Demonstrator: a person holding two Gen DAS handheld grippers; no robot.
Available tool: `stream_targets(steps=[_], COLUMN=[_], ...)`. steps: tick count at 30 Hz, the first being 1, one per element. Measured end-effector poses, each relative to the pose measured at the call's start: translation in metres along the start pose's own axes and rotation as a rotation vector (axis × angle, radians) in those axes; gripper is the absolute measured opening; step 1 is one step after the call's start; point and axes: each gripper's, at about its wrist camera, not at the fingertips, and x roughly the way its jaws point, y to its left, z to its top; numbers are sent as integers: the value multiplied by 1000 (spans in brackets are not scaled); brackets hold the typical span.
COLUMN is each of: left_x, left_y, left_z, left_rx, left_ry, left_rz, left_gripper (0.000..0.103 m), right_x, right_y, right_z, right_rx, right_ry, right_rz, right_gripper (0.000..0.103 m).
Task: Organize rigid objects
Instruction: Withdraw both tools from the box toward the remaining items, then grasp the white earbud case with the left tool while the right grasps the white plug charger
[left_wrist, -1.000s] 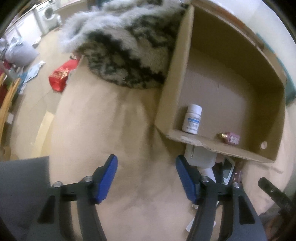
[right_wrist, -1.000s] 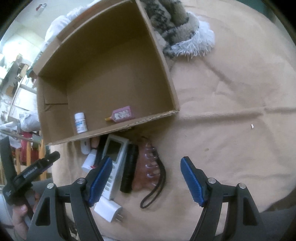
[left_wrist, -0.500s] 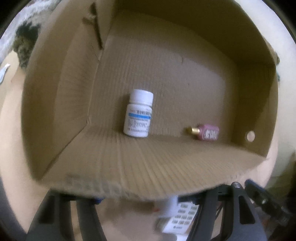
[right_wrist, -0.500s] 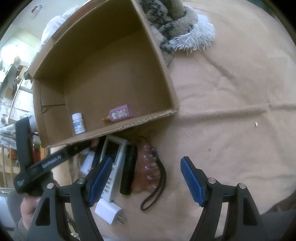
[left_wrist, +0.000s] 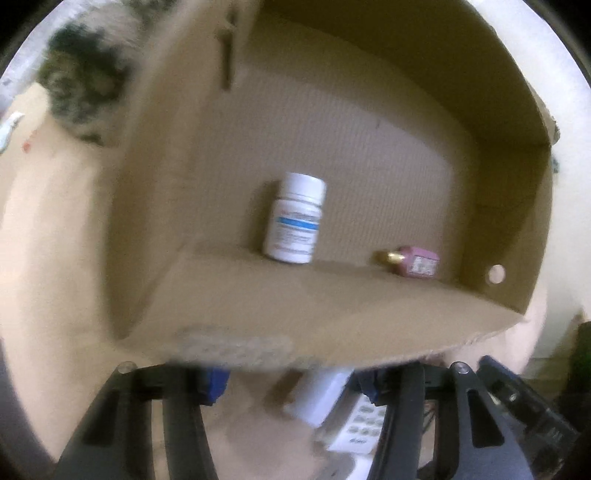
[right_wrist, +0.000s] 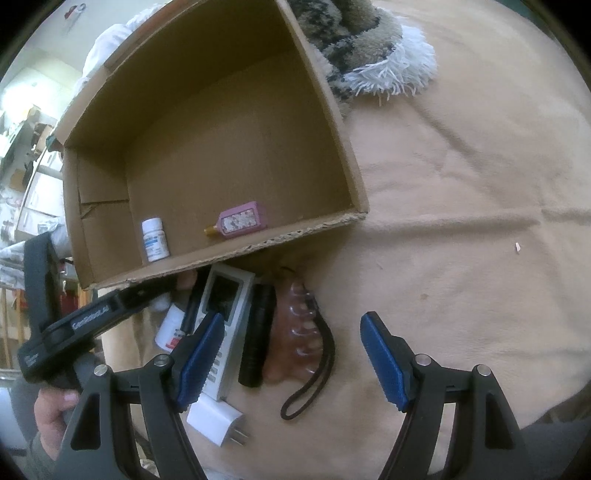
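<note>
An open cardboard box (right_wrist: 325, 110) lies on a beige blanket. Inside are a white pill bottle (right_wrist: 155, 240) and a pink perfume bottle (right_wrist: 242, 221); both show in the left wrist view, the pill bottle (left_wrist: 295, 218) and the perfume bottle (left_wrist: 413, 260). In front of the box lie a white remote (right_wrist: 225, 325), a black flashlight (right_wrist: 258, 336) with strap, a pink hair claw (right_wrist: 299, 328), a small white bottle (right_wrist: 171, 328) and a white charger plug (right_wrist: 216, 421). My left gripper (left_wrist: 295, 380) is open, tips under the box's near wall, beside the remote (left_wrist: 354, 424). My right gripper (right_wrist: 291, 358) is open above the flashlight and claw.
A furry patterned blanket (right_wrist: 369, 55) lies behind the box. The beige blanket (right_wrist: 461, 221) spreads to the right. The person's hand (right_wrist: 51, 410) holds the left gripper at the lower left of the right wrist view.
My left gripper has moved from the open blanket to the box's near wall, tips now under its edge. The right gripper has barely moved.
</note>
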Motion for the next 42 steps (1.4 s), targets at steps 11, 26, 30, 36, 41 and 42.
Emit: stream_targets(steps=[11, 26, 30, 36, 41, 42], left_x=[-32, -70, -58, -49, -51, -53], left_y=[13, 11, 9, 13, 15, 16], left_z=[-11, -40, -41, -41, -42, -43], left_rx=[56, 91, 72, 70, 73, 70], left_ry=[-30, -91, -78, -73, -89, -94], left_rz=[241, 272, 283, 288, 303, 303], left_gripper=[52, 52, 52, 52, 52, 52], right_x=[9, 62, 65, 61, 38, 32], right_y=[12, 74, 84, 97, 90, 88], right_z=[-20, -99, -106, -113, -111, -110], right_rx=[-8, 155, 67, 1, -3, -5], right_ry=[121, 211, 173, 146, 121, 110], right_rz=[131, 14, -79, -74, -31, -24], right_gripper=[80, 76, 65, 65, 65, 65])
